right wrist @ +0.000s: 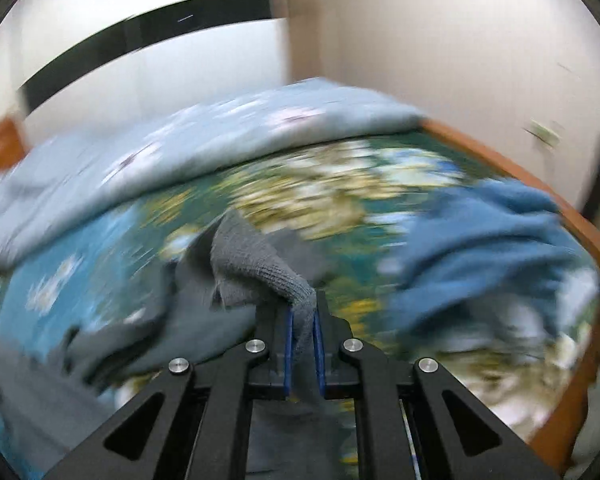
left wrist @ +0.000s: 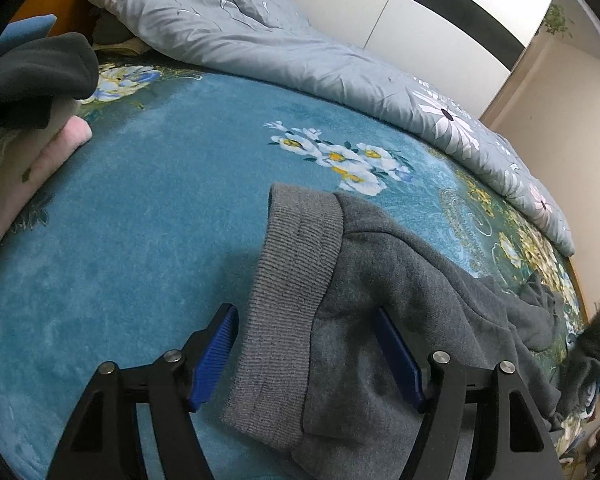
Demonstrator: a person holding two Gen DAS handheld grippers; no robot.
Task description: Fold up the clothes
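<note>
Blurred grey sweatshirt [right wrist: 256, 268] clamped in right claw [right wrist: 301, 320].

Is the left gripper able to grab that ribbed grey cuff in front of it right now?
Probably yes. The left gripper is open, its blue pads either side of the ribbed cuff of the grey sweatshirt, and nothing lies in between.

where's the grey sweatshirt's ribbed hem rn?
Left wrist view, lower centre: the ribbed hem lies flat on the blue floral bedspread, between the open left gripper's fingers.
</note>
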